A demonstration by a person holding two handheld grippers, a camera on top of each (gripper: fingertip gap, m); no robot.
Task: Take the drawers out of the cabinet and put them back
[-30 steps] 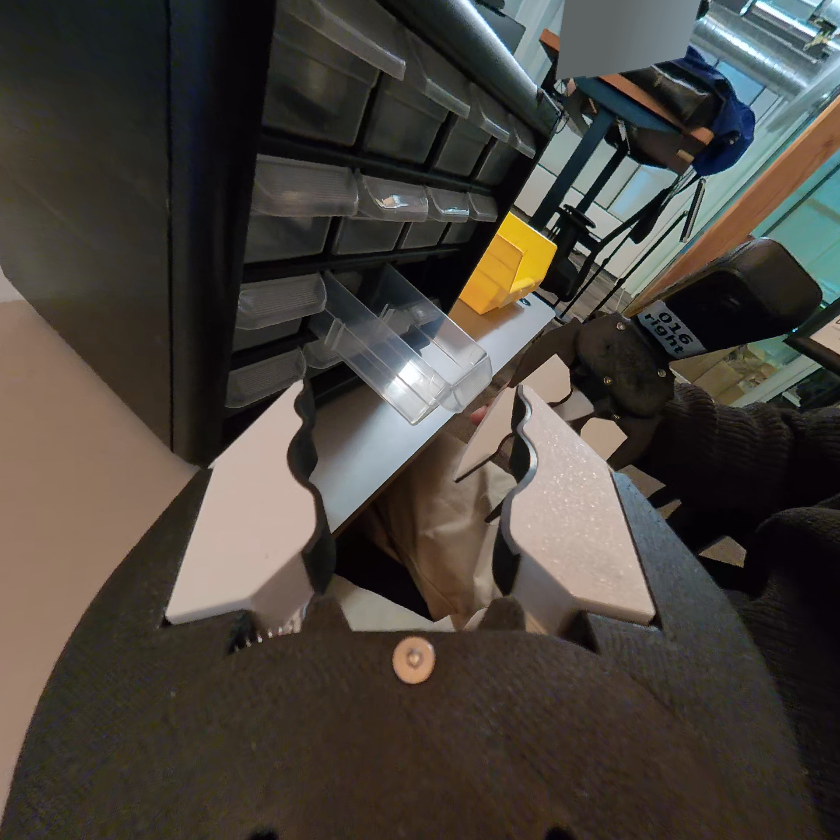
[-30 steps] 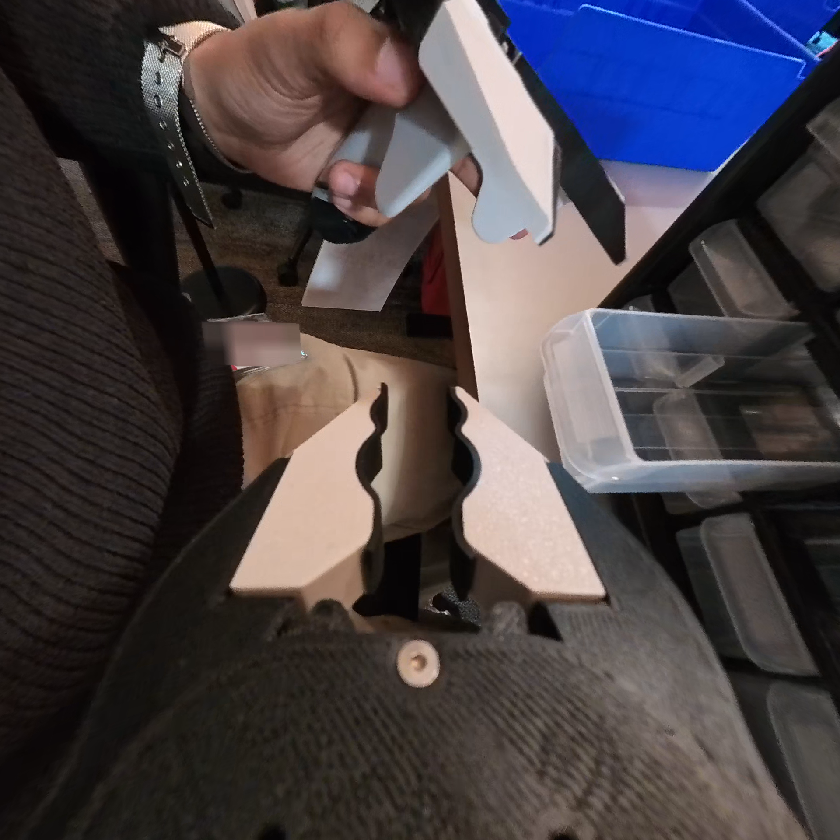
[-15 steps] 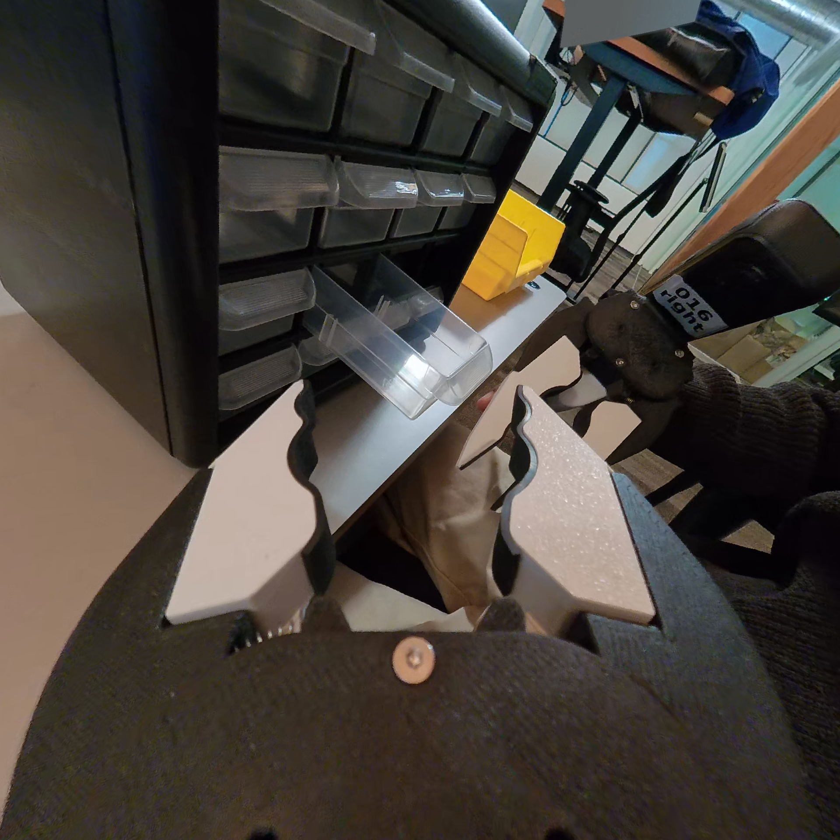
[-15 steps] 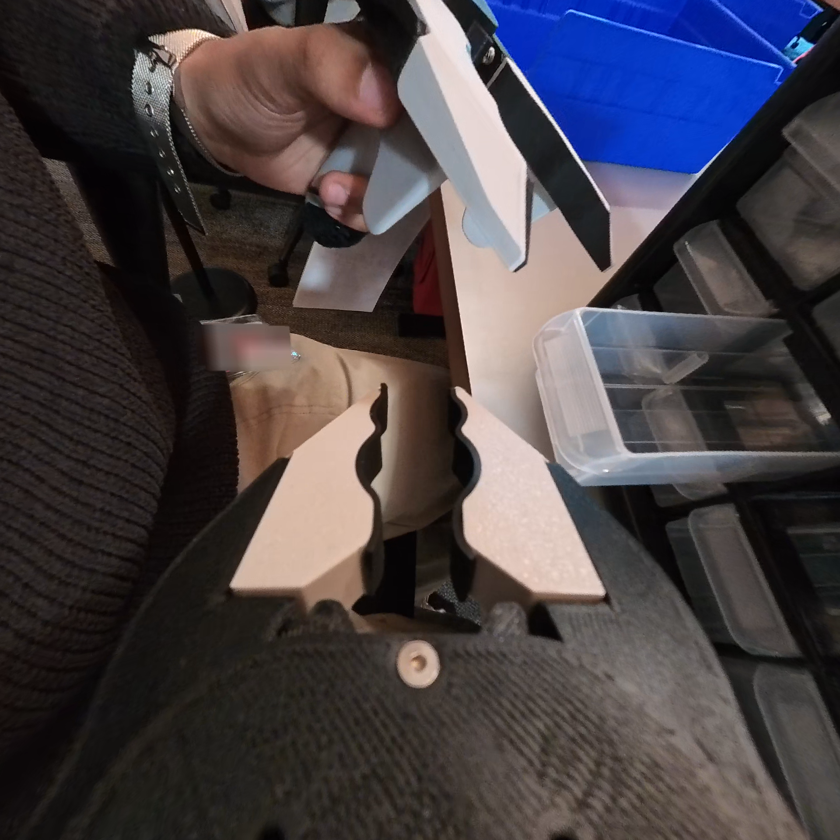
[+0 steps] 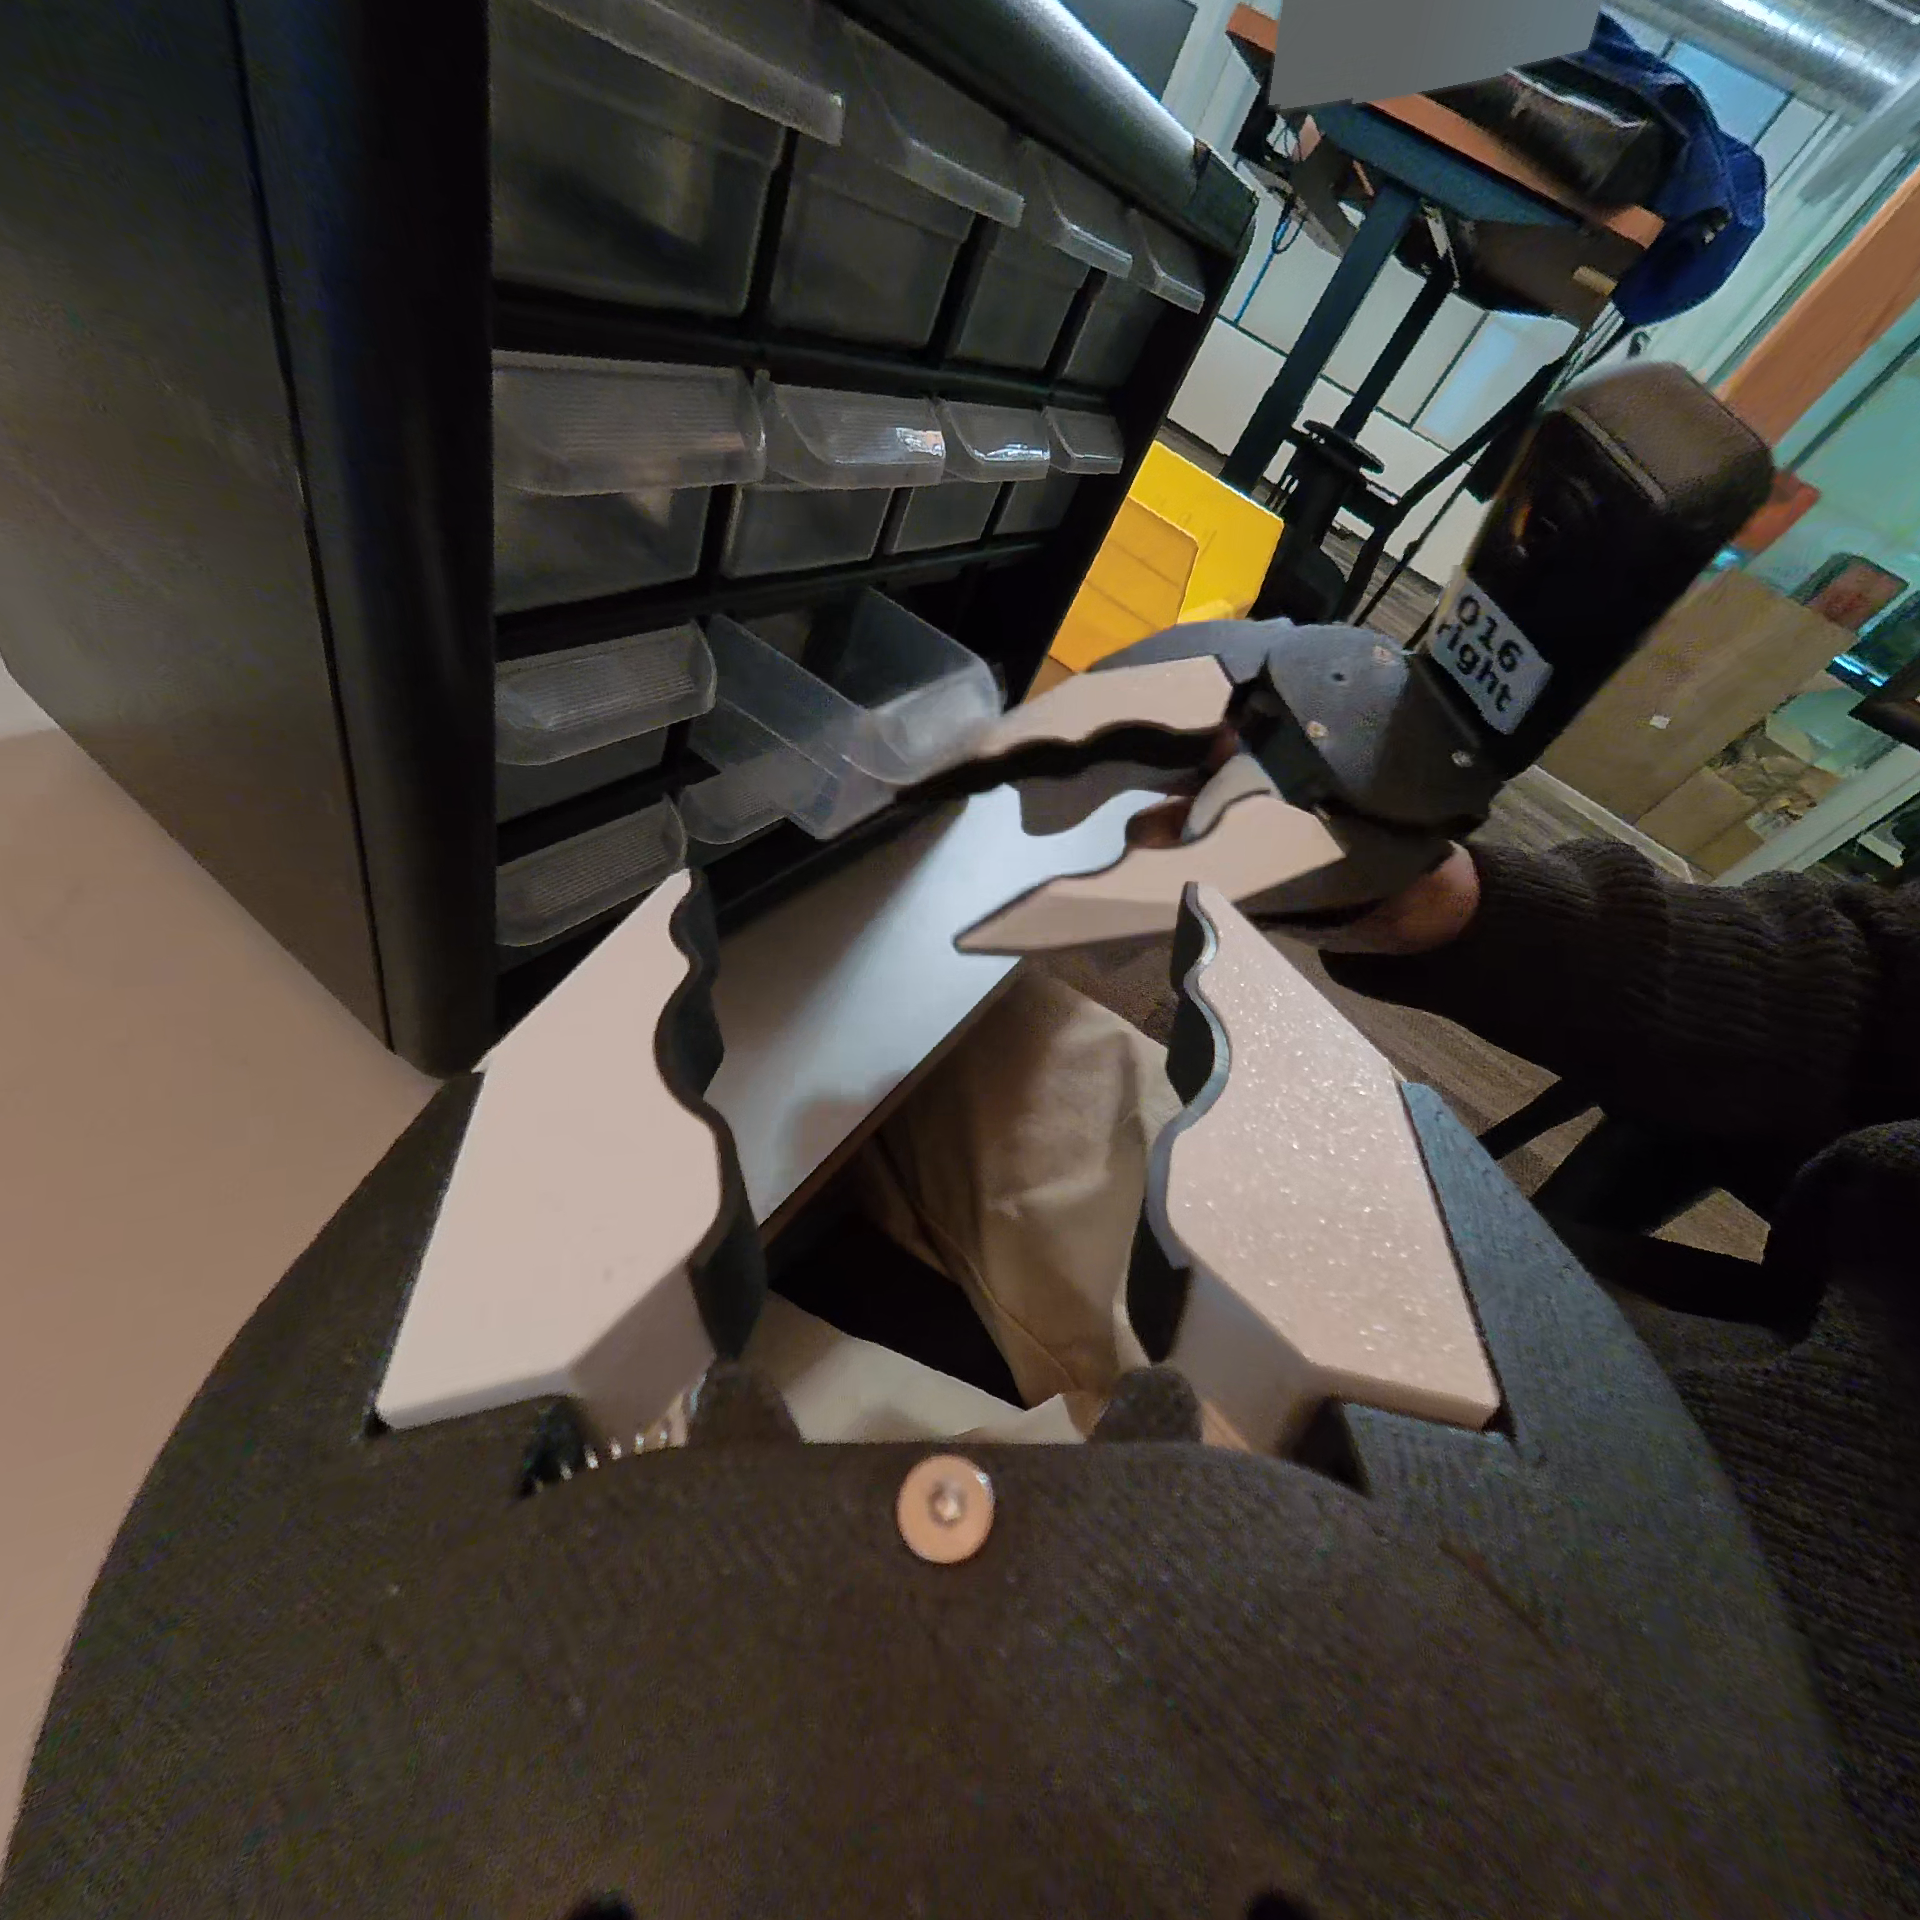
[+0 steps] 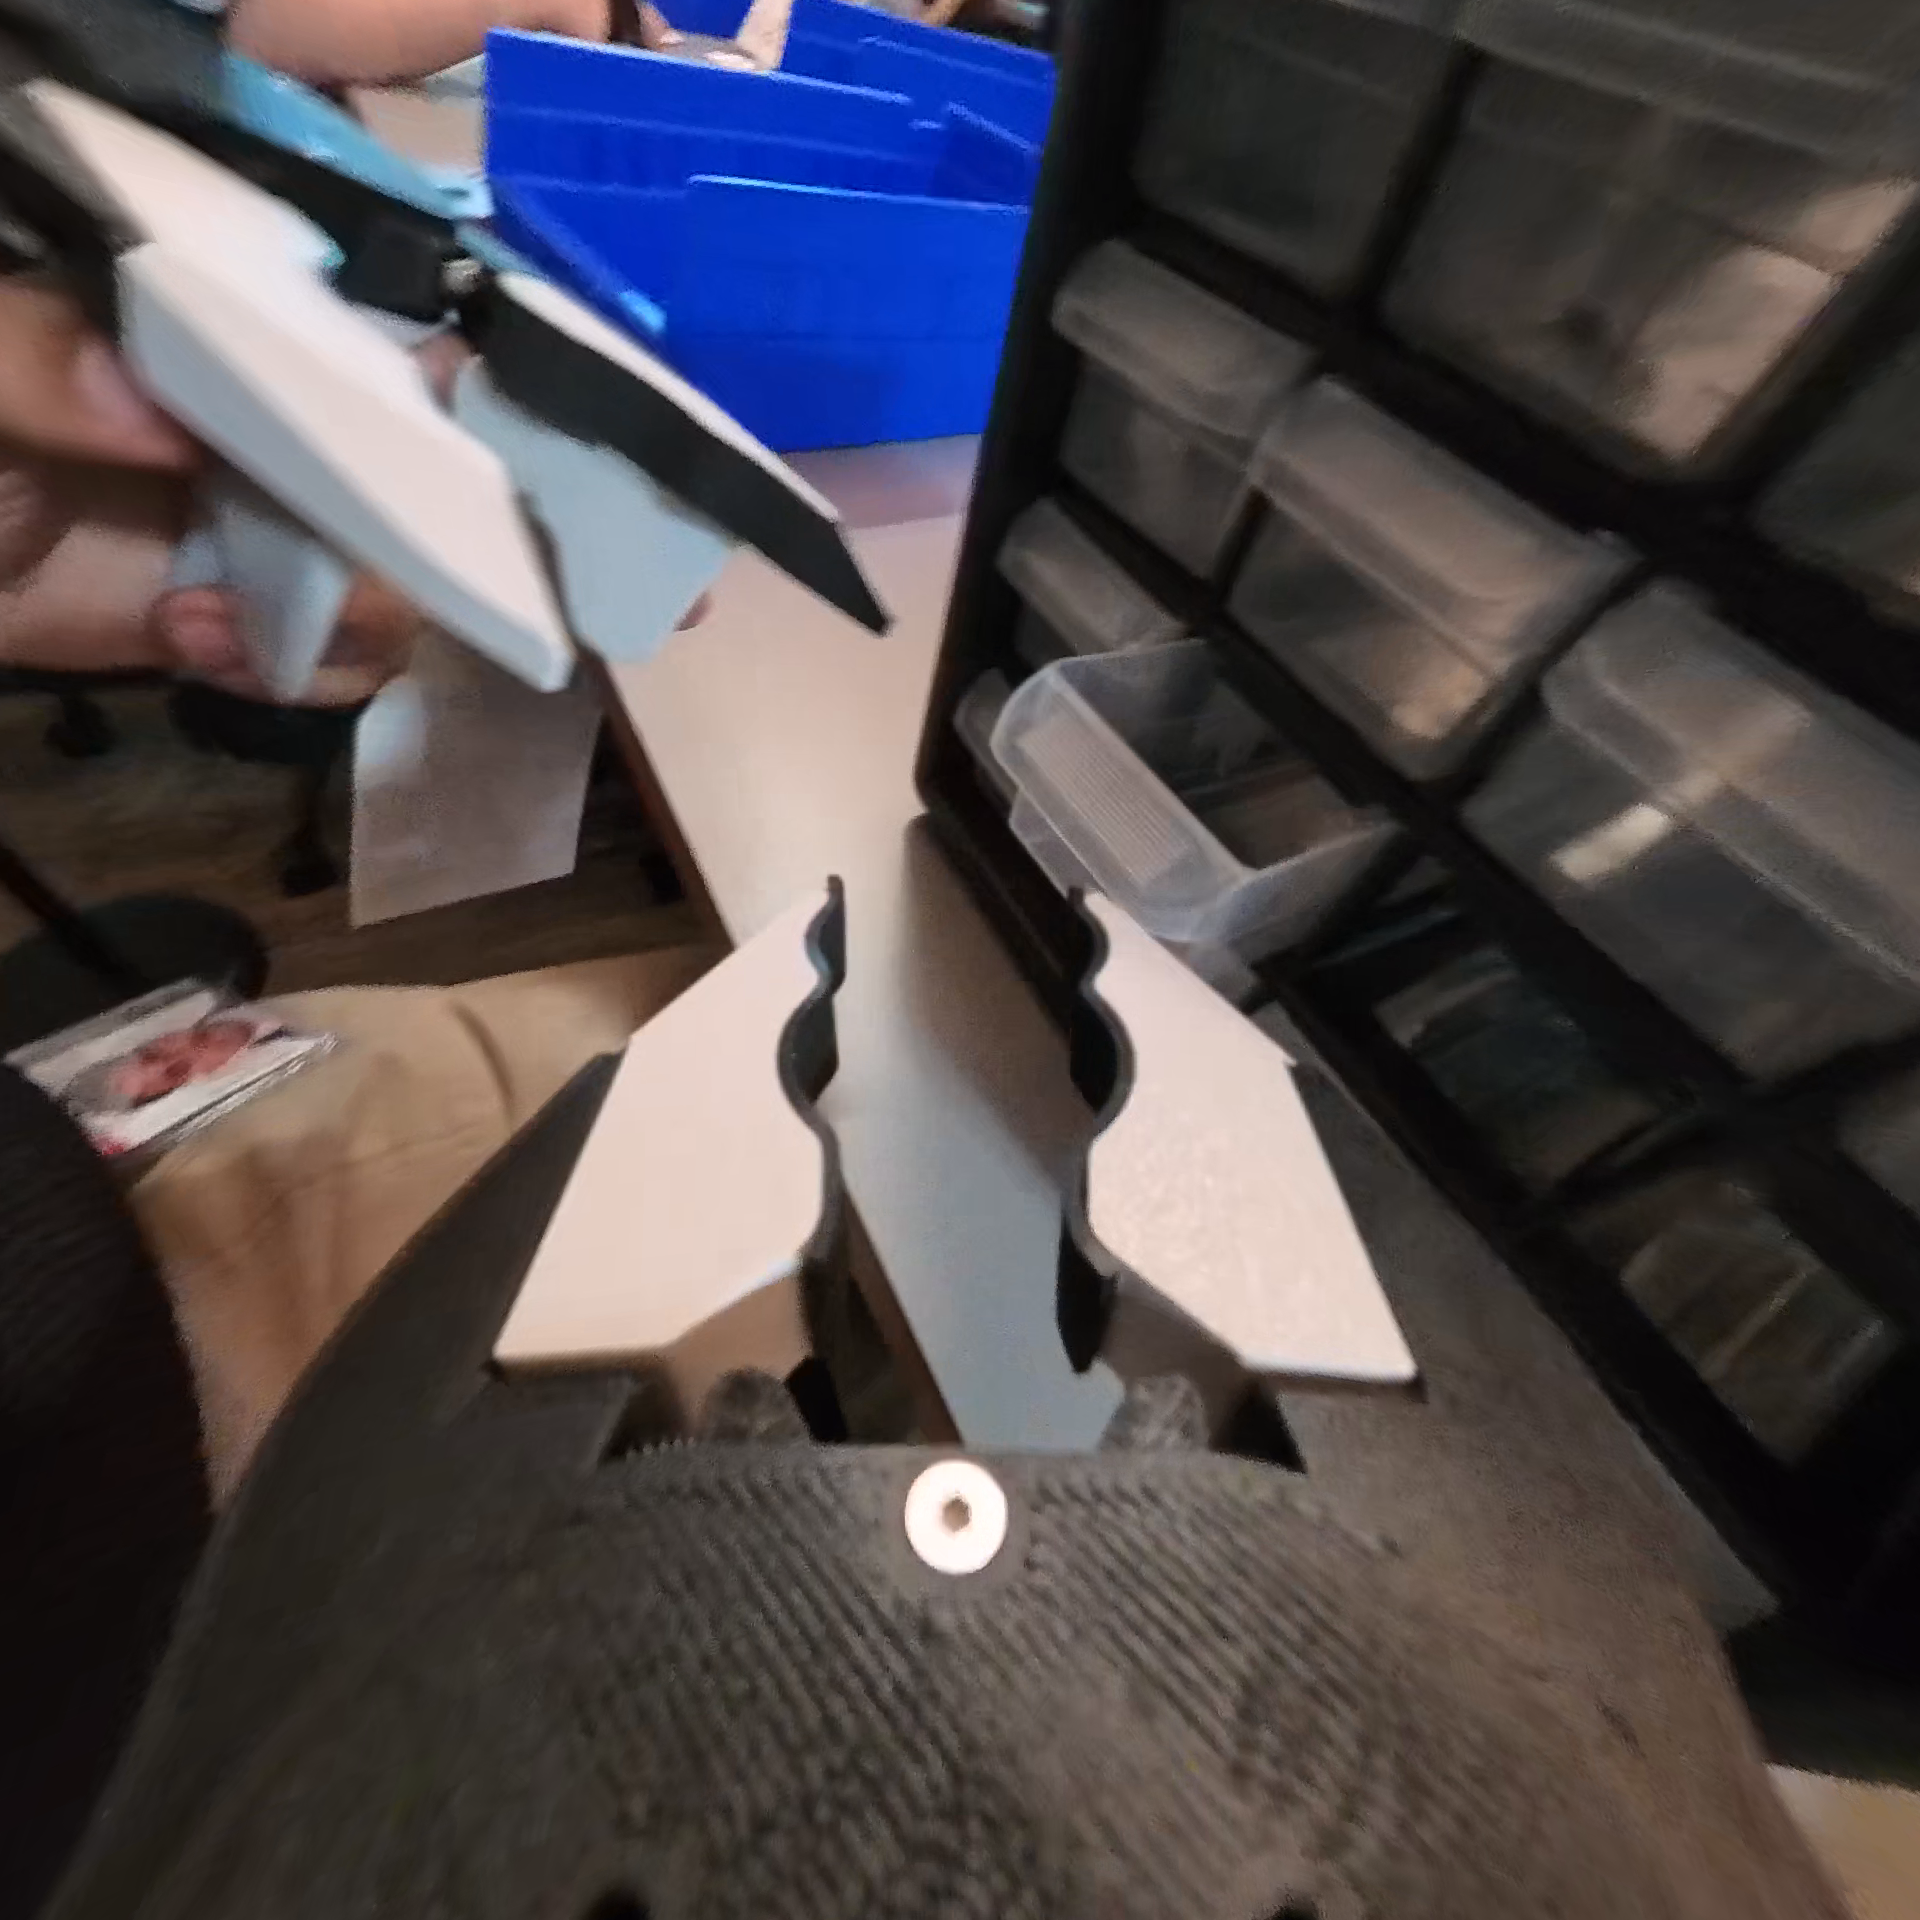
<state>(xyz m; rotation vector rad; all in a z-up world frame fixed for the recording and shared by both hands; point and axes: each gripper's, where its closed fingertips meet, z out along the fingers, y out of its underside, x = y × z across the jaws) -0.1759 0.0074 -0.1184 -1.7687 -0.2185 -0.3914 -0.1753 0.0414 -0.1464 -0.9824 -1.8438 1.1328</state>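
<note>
The black plastic small-parts cabinet (image 5: 312, 520), fronted with rows of clear plastic drawers, is taken as the landmark; it is seen standing on the pale worktop (image 5: 156, 1039). To its left in the right wrist view, blue plastic storage bins (image 6: 790, 260) are seen behind the cabinet's corner. The left hand-held gripper (image 5: 940, 997) is held in front of the cabinet's lower left corner, over the worktop's edge, with its fingers spread wide and nothing between them. In the cabinet's third row, two clear plastic drawers (image 5: 831, 727) are seen pulled partly out and tilted downward, side by side. Just to the right of these drawers, the right hand-held gripper (image 5: 997, 842) is held with its fingers apart, one fingertip lying at the drawers' front edge; whether contact is made cannot be told. A yellow plastic bin (image 5: 1164, 571) is seen past the cabinet's right side.
</note>
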